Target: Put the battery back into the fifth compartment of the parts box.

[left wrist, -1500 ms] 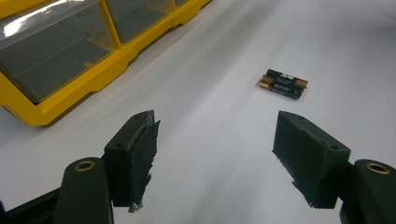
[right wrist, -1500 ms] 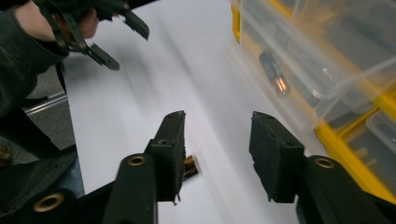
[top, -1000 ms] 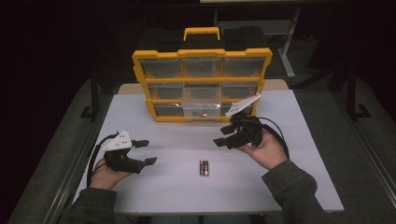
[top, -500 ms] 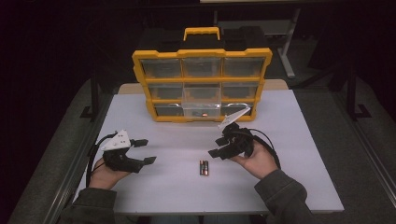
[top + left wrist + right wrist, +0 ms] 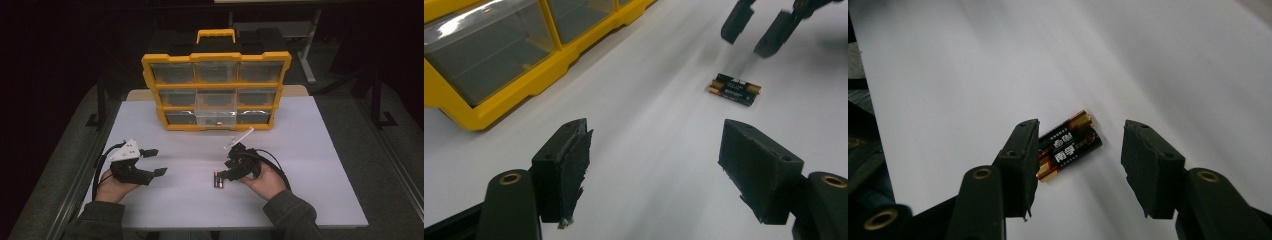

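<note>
My right gripper (image 5: 223,175) hung over the pair of batteries (image 5: 218,180) lying side by side on the white desk (image 5: 310,150), at 6 o'clock from the yellow organizer (image 5: 216,90); its jaws, just closing, straddled them without pressing. My left gripper (image 5: 155,161), jaws wide and empty, rested at 9 o'clock from the batteries.

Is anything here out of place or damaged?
One drawer in the bottom row of the yellow organizer is pulled out. The left gripper has a ragged, frayed pad. The batteries look intact.
</note>
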